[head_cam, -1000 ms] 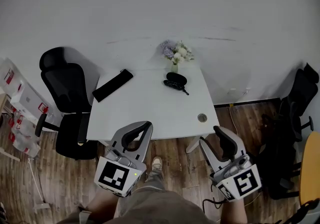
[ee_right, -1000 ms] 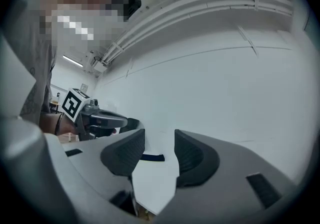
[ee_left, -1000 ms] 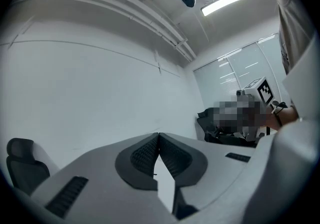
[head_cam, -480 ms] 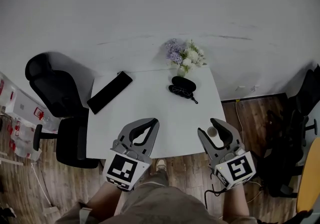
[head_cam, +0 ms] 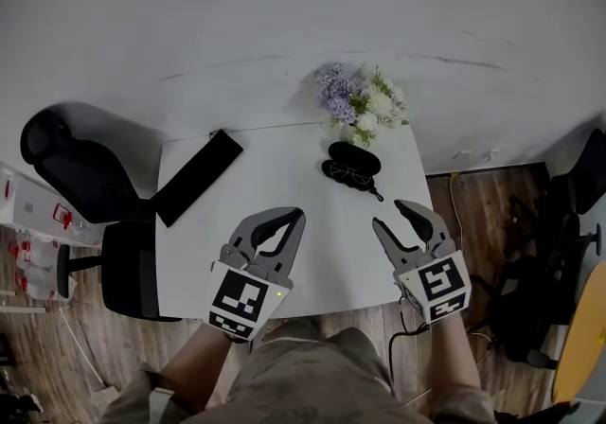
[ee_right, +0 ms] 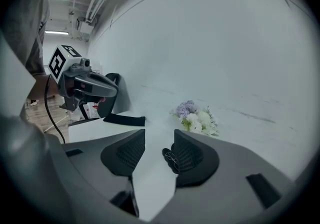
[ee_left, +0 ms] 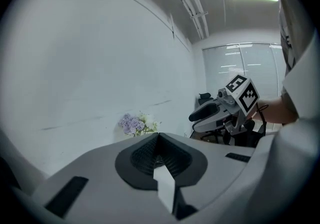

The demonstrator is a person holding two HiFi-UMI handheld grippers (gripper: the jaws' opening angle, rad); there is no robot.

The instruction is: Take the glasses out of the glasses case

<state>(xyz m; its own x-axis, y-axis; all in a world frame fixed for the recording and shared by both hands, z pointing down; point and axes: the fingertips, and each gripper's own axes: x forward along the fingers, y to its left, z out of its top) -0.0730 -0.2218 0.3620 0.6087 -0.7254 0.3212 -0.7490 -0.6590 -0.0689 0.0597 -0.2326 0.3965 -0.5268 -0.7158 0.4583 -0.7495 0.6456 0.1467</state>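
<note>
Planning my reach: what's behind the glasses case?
A bouquet of purple and white flowers stands right behind the glasses case; the blooms cover most of its vase.

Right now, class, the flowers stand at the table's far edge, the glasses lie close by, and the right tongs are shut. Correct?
No: the right tongs are open, with bare table visible between them in the right gripper view. The flowers do stand at the far edge, the glasses close by.
</note>
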